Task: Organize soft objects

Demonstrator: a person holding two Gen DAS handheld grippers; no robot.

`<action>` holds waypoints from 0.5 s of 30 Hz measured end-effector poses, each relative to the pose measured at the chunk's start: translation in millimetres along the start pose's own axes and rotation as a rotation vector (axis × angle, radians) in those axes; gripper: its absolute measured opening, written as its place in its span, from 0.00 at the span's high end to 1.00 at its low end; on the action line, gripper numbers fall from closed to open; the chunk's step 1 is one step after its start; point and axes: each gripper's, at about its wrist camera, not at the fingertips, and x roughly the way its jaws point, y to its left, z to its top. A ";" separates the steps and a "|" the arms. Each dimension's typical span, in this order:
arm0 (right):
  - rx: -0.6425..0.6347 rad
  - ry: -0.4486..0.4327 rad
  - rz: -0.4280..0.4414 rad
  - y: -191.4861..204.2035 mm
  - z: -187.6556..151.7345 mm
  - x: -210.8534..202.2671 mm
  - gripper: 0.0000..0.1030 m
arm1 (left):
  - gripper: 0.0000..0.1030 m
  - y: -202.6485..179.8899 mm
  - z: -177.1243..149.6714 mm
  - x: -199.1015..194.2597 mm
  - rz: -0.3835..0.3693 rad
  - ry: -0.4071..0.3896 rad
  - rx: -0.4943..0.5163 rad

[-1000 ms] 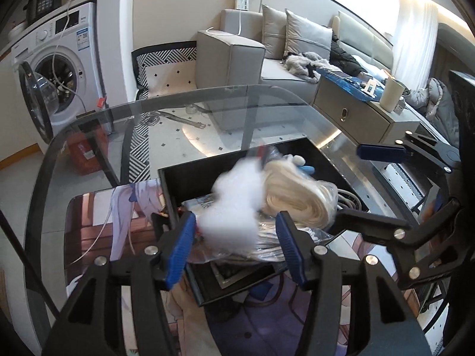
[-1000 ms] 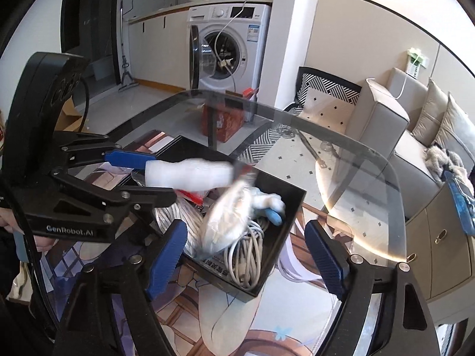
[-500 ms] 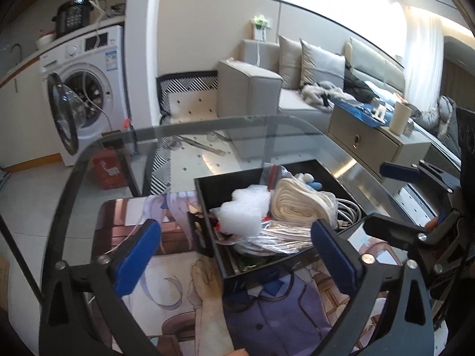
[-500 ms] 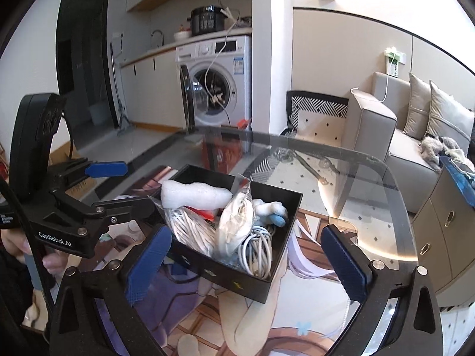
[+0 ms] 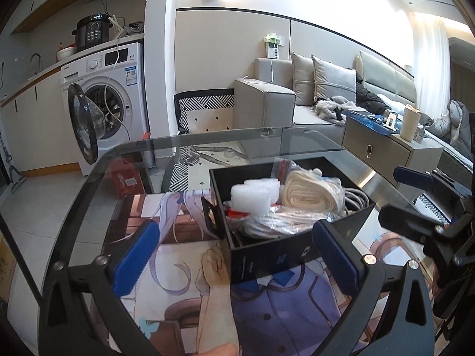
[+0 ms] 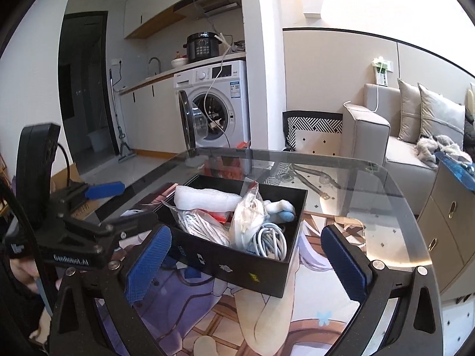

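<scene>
Washing machine (image 6: 218, 109) beyond glass table (image 6: 371, 207); sofa (image 5: 285, 101) right.

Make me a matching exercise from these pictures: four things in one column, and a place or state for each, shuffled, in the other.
Things:
1. foam block
2. black box
3. washing machine
4. left gripper

Places or states:
A. door swung open
B. on the glass table
C. fingers wide apart, nothing between them
D. on top of the pile in the box

Pairs: 1-D, 2-B, 3-A, 4-C
</scene>
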 end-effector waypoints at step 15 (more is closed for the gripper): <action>-0.012 -0.044 -0.042 -0.3 -15.7 0.5 0.01 | 0.00 -6.9 -13.1 9.0 0.022 -0.044 0.000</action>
